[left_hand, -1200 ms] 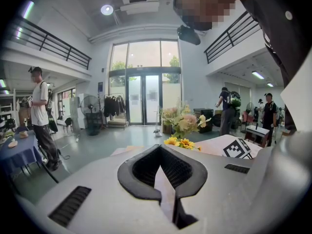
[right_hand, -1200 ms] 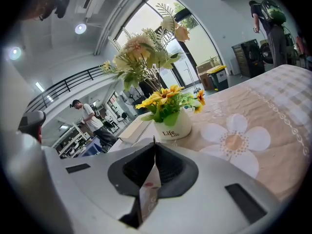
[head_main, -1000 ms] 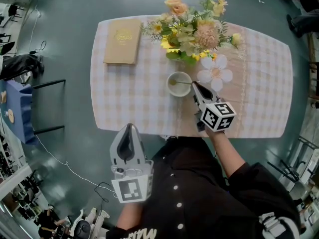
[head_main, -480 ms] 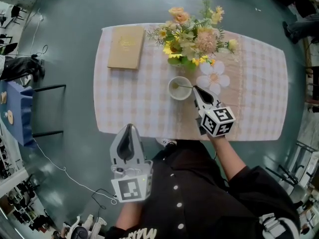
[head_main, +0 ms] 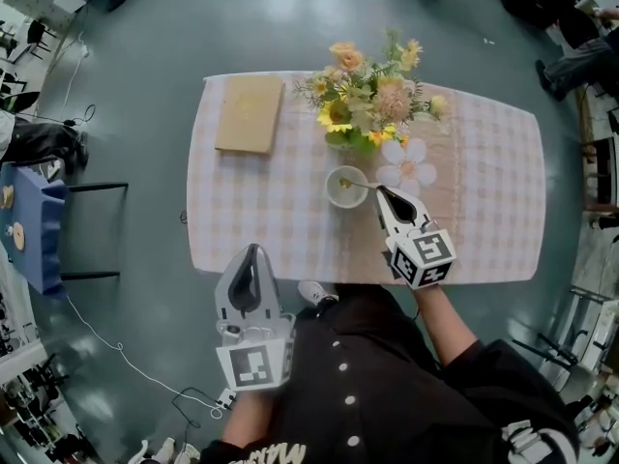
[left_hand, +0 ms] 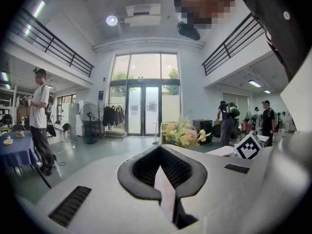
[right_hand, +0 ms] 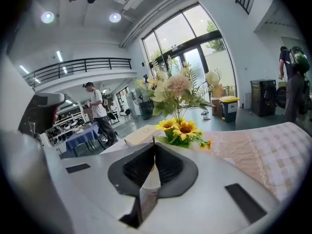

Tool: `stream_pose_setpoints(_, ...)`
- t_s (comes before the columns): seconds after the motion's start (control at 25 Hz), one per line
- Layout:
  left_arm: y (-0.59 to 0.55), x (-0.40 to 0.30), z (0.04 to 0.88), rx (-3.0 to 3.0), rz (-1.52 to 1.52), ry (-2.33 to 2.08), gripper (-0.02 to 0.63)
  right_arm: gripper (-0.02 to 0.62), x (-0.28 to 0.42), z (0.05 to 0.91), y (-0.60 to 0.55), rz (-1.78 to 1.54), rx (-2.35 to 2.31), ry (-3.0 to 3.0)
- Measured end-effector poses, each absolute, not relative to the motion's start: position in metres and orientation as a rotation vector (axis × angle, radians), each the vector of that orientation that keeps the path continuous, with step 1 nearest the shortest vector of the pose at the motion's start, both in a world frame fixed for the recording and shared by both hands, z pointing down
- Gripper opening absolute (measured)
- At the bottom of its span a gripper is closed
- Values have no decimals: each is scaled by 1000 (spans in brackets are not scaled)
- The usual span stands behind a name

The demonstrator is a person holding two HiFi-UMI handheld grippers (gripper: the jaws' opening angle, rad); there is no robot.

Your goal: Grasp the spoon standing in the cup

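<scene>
flower bouquet [head_main: 372, 104], tan book [head_main: 250, 114], daisy mat [head_main: 408, 170], checked table [head_main: 488, 216]

A bench [head_main: 261, 230] under a pale checked cloth fills the middle of the head view. Near its centre stands a white cup [head_main: 346, 193] with a spoon [head_main: 354, 184] in it, the handle slanting toward 3 o'clock, where it meets the tip of the right claw [head_main: 380, 190]. A bunch of flowers [head_main: 372, 100] stands at 12 o'clock from the cup, a flat white flower shape [head_main: 406, 170] lies at 2 o'clock, and a tan book [head_main: 250, 114] lies well apart at 10 o'clock. The left claw [head_main: 253, 249] hangs off the bench's near edge at 7 o'clock, above the grey floor [head_main: 145, 56].
</scene>
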State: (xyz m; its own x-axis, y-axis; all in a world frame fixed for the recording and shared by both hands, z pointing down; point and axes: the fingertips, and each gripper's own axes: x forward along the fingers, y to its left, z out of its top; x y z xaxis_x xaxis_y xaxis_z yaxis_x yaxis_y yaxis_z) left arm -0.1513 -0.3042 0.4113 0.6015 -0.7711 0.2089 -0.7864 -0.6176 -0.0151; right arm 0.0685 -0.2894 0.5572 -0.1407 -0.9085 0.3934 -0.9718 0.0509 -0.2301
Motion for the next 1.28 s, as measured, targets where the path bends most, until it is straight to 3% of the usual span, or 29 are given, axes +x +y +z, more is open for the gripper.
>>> stream_pose_setpoints(1.28,-308,-133,359,2862,40,-1267,17,5,75,378,-234,145,2259,-2214)
